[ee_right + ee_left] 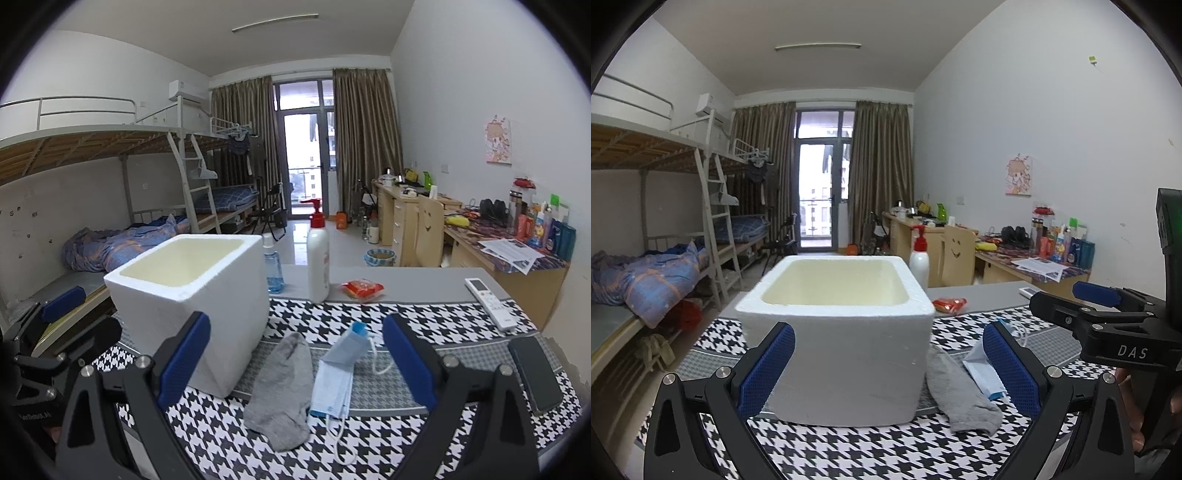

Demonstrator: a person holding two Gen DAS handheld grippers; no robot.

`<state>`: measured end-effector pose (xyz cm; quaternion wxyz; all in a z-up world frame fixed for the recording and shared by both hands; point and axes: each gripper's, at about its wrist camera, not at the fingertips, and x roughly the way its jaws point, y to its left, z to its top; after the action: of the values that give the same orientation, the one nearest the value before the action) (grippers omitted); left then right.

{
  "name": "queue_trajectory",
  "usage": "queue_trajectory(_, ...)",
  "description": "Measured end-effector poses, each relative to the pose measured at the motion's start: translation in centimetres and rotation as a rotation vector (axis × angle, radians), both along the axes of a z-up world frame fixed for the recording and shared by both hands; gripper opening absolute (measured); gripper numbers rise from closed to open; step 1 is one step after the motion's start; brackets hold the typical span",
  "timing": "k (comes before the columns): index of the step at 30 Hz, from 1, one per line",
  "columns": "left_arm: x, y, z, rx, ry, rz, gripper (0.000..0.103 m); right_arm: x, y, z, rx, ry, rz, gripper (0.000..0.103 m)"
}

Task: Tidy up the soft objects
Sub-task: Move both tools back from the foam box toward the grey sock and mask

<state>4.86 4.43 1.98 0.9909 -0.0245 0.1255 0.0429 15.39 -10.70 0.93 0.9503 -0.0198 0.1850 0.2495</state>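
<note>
A white foam box (834, 343) (192, 299) stands open-topped and empty on the houndstooth cloth. A grey sock (284, 391) (956, 391) lies flat just right of the box. A blue face mask (336, 380) (982, 373), partly folded up, lies right of the sock. My left gripper (886, 365) is open, close in front of the box, nothing between its fingers. My right gripper (295, 362) is open above the sock and mask, holding nothing. Each gripper shows at the edge of the other's view.
Behind the box stand a white pump bottle (318, 258) and a blue bottle (273, 269). An orange packet (364, 290), a white remote (489, 302) and a black phone (535, 373) lie to the right. Bunk beds stand left, desks right.
</note>
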Motion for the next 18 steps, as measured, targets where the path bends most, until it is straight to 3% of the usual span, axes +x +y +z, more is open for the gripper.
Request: queue_trajectory(18, 1.7, -3.2, -2.3, -0.009, 0.093, -0.095, 0.102, 0.1, -3.0, -1.7, -0.023, 0.044, -0.087, 0.096)
